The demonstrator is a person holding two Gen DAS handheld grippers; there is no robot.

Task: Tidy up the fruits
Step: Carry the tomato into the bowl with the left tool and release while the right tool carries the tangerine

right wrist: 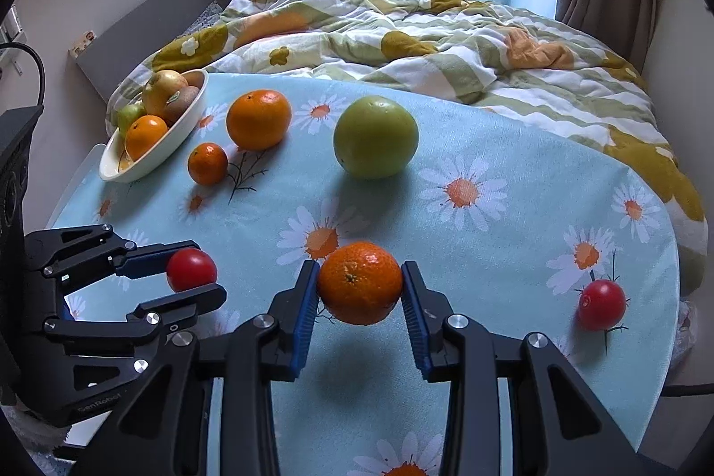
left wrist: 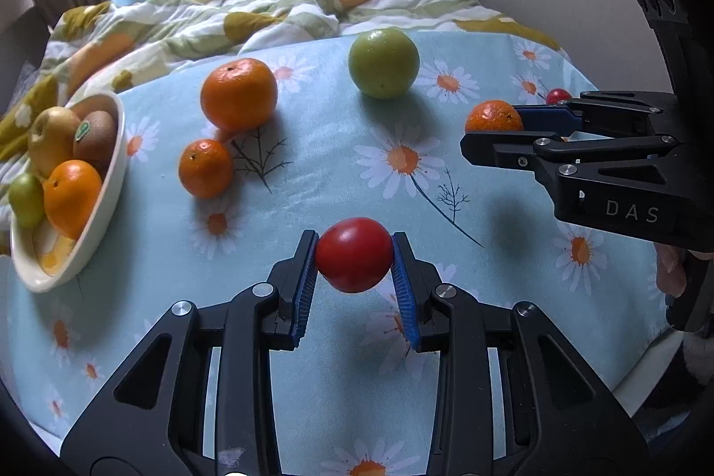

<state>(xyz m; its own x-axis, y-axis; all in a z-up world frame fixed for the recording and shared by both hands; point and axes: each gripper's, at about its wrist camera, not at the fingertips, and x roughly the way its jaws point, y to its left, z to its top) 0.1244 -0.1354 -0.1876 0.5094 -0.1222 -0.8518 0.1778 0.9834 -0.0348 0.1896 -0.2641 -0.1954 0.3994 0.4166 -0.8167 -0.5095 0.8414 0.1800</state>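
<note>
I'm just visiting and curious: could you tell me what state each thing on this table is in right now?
Left gripper: shut on red tomato, lifted.
Right gripper: shut on small mandarin, lifted.
Bowl: holds several fruits, tilted.
Green apple: loose on tablecloth.
Large orange: loose.
Small orange: loose.
Second tomato: loose, near the edge.

The left gripper has matt black plastic links, bright metal pivot pins and ribbed blue pads. The tomato between them is smooth and glossy. The mandarin in the right gripper has a dimpled, slightly shiny peel. The tablecloth is matt woven cloth. The bowl looks glazed and smooth. The quilt is soft, creased fabric.
</note>
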